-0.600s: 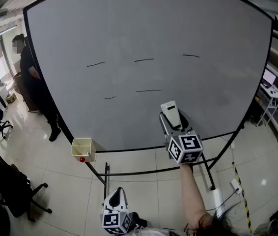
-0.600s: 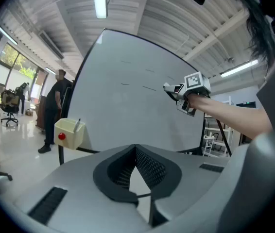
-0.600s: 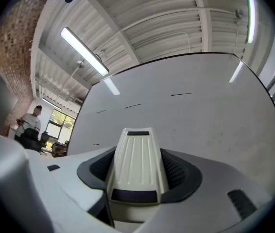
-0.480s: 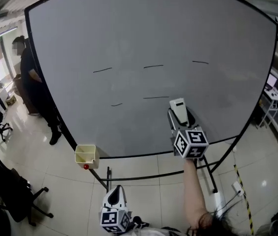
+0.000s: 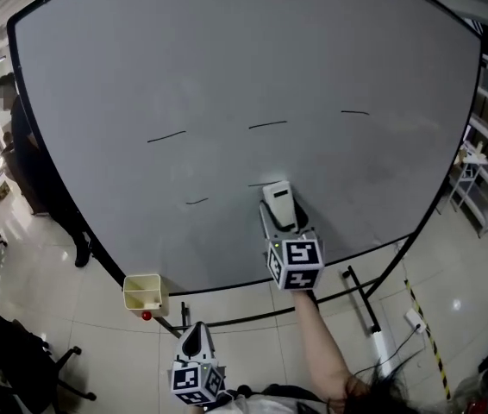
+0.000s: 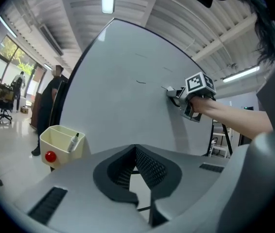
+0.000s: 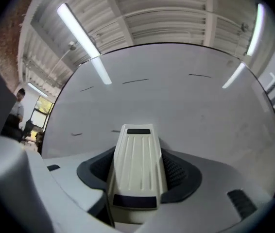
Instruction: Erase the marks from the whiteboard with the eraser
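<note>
Eraser (image 7: 137,165) between jaws of right hand-held gripper (image 5: 281,217)

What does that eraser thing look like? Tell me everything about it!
The eraser is a cream-white block that looks like plastic. It is wide at the near end and narrower toward the tip, with long ridges down its back and a dark strip at each end. The right gripper has its jaws shut on the eraser's two sides. The tip points at the whiteboard and seems to touch it, just beside a short dark mark.
</note>
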### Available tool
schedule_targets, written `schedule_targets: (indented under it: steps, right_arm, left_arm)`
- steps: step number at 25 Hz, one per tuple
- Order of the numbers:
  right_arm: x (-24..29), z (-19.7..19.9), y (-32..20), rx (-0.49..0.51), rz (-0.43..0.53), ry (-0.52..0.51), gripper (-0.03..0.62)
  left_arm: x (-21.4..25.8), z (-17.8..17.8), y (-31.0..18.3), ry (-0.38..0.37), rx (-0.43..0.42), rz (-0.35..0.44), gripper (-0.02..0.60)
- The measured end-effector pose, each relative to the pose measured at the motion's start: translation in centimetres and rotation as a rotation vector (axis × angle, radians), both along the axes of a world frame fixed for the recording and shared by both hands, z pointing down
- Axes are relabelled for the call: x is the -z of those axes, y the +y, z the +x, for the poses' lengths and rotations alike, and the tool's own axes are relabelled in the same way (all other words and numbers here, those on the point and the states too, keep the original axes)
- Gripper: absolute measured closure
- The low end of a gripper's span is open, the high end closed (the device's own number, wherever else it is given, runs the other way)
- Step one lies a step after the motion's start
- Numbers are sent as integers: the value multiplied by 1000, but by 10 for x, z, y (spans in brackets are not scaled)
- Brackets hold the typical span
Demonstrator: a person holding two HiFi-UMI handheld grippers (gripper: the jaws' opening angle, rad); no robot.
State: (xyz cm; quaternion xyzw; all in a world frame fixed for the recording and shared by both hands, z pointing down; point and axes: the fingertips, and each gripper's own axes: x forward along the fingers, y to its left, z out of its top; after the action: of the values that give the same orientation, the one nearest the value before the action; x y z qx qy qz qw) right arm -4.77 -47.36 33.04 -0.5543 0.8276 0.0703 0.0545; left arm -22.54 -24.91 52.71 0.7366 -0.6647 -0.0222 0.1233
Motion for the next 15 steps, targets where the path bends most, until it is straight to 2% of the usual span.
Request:
schedule_targets:
  steps: [3,5,7,9,11,13,15]
  right_arm:
    - [-20,-37,9,69,-4,119,321]
    - [-13,-28,10,62,5,127,321]
    - [5,8,5,0,23,66,321]
    - [21,53,-8,-71,17,-42,321]
    - [29,79,-16,-110,1,-102,321]
    - [28,76,-15,-126,1,-87,321]
    - [24,50,-11,-108,8,-54,321]
  left_arm:
    - [2,10,-5,1,-11,-3,603]
    - [3,17,-9,2,-16,0,603]
    - [3,23,-11,3,-27,-2,603]
    - [1,28,-11,-1,-40,-10,603]
    - [-3,29,-10,1,-40,-20,603]
    - [-6,27,-9,4,-30,-28,603]
    - [-6,23,-9,8,-16,-29,603]
